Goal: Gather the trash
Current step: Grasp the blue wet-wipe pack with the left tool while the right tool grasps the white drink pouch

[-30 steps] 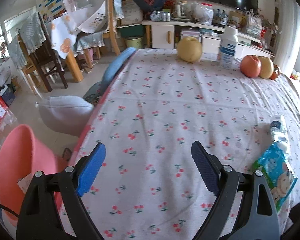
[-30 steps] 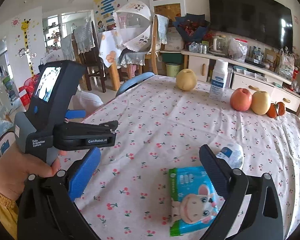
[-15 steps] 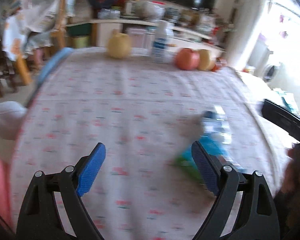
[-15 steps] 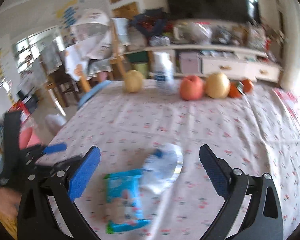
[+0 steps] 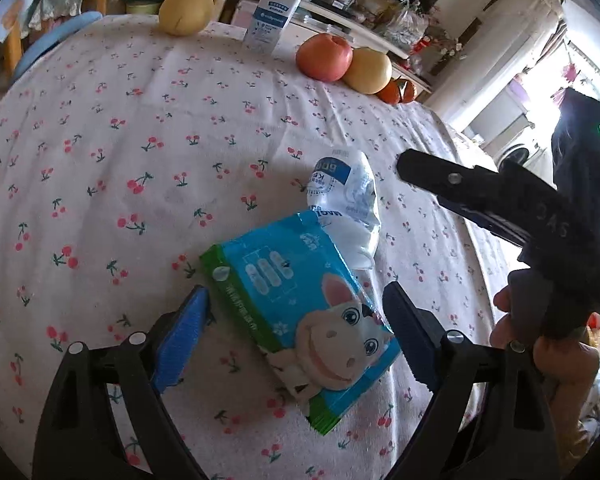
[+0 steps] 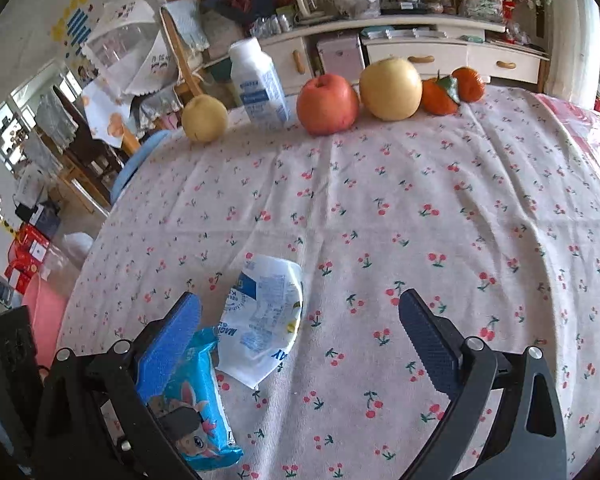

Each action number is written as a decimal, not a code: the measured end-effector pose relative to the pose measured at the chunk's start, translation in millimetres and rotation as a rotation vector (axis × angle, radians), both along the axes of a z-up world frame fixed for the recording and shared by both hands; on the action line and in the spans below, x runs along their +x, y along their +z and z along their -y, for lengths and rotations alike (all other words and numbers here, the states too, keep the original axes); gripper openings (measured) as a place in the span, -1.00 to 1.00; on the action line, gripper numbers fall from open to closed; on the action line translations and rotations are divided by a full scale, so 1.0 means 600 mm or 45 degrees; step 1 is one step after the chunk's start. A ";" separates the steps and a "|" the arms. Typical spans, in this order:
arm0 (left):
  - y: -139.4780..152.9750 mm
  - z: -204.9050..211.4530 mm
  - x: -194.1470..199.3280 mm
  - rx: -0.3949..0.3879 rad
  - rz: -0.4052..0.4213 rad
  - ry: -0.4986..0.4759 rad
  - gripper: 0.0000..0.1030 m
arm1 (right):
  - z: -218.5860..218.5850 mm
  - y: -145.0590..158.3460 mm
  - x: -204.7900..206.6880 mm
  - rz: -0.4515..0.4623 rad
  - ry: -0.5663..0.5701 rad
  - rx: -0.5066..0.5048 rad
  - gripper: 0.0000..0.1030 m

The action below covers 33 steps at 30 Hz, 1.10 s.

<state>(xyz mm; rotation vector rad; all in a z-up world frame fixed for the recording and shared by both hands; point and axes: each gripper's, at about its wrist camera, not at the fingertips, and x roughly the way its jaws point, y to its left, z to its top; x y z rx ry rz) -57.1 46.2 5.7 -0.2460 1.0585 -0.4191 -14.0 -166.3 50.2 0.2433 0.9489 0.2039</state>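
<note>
Where the left wrist view looks down: left gripper (image 5: 294, 326) over a cherry-print tablecloth (image 5: 140, 128), both fingers spread wide and gripping nothing.
Trash, left view: blue wet-wipe packet (image 5: 300, 300) lies flat between the two fingers, apart from the pads as far as the picture shows; crumpled white wrapper (image 5: 346, 200) lies beyond it, its near end at the packet's far corner.
In the way, left view: right gripper's dark body and the person's hand (image 5: 548, 344) holding it stand just right of the packet.
Far edge, left view: pear (image 5: 186, 10), white bottle (image 5: 274, 16), red apple (image 5: 324, 58), yellow apple (image 5: 368, 70) and tangerines (image 5: 398, 90), all well apart from the trash.
Right wrist view: right gripper (image 6: 300, 328) with jaws released and wide, nothing clamped.
Trash, right view: white wrapper (image 6: 264, 316) lies just inside the left-hand finger, not touched; wipe packet (image 6: 188, 400) sits under and outside that finger, partly hidden by it.
Around, right view: bare cloth under the right-hand finger; fruit and bottle lined along the far edge; cluttered sideboard (image 6: 420, 40) behind; pink bin (image 6: 44, 312) on the floor beside the table, at left.
</note>
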 end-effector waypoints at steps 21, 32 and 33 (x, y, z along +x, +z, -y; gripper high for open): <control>-0.009 0.004 0.018 0.439 0.170 0.026 0.78 | -0.036 -0.055 0.043 -0.095 0.007 -0.133 0.63; -0.006 -0.024 0.020 0.419 0.197 0.021 0.55 | -0.079 -0.066 0.045 -0.062 0.094 -0.252 0.76; -0.006 -0.024 0.021 0.415 0.197 0.019 0.53 | -0.083 -0.067 0.045 -0.049 0.101 -0.271 0.76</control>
